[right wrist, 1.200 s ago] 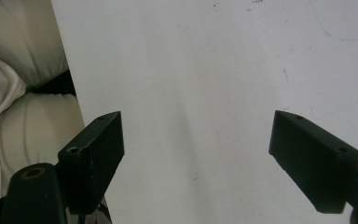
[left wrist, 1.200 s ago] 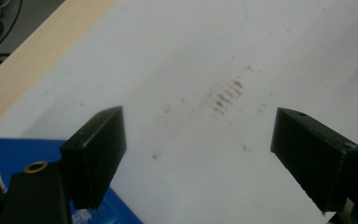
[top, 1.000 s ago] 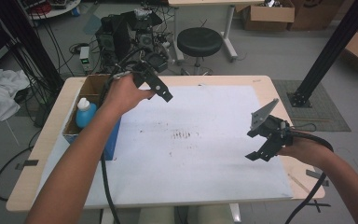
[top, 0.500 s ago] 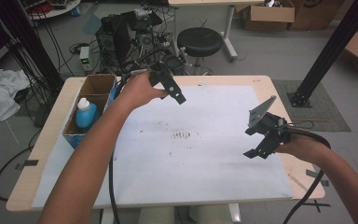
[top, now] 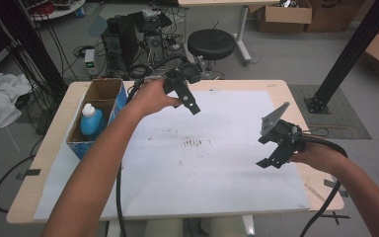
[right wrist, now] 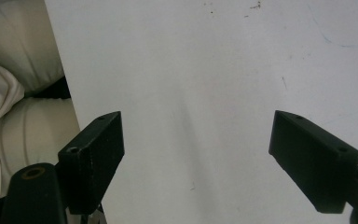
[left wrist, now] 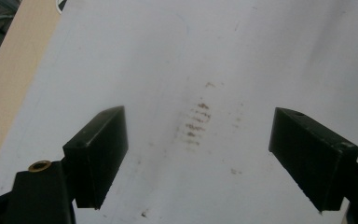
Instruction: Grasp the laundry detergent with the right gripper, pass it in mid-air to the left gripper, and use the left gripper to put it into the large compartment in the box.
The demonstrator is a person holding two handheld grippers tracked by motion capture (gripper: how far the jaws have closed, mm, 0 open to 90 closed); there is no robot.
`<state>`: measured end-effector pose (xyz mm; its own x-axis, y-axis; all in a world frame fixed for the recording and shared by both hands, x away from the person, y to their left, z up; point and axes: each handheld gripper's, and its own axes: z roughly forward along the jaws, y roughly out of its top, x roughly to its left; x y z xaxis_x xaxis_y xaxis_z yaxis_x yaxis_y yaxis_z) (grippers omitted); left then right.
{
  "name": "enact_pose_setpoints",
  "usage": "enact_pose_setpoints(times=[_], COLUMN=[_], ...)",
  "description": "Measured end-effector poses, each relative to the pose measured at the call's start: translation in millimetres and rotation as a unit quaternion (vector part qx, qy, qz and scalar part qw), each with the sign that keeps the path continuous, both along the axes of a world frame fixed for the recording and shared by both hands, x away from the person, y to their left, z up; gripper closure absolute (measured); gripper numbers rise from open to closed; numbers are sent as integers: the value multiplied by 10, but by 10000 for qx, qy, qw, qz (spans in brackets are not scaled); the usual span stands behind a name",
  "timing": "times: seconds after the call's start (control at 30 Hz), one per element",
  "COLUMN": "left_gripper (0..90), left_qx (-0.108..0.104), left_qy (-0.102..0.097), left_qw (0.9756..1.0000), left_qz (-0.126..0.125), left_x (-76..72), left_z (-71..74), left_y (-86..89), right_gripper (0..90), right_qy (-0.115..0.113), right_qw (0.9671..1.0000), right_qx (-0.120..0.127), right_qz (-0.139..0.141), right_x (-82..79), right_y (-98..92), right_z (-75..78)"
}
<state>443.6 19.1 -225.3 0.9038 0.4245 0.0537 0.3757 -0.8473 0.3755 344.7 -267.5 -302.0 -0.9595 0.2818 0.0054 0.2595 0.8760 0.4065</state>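
Bottle [top: 91,120], blue with a white cap, stands upright in the near compartment of a cardboard box [top: 109,90] at the desk's [top: 44,163] left edge. Well apart from it, the left gripper [top: 186,96] hovers above the far part of the white sheet [top: 217,173], its fingers [left wrist: 98,154] spread wide with nothing between them, over a patch of brown smudges [left wrist: 195,123]. Near the sheet's right edge, the right gripper [top: 276,148] hangs over it with its fingers [right wrist: 93,158] spread and empty too.

No legible text or labels anywhere.
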Motion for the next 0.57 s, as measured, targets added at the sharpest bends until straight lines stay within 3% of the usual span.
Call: enact_pose_setpoints(times=[0.57], left_gripper=[202], left_qx=[11], left_qy=[-5], left_qw=[10000], left_qz=[5], left_x=[-15], left_z=[13], left_y=[33], right_gripper=[178], right_qy=[-16], right_qw=[10000], right_qx=[30], right_qz=[17], right_x=[-7], right_y=[28], right_z=[0])
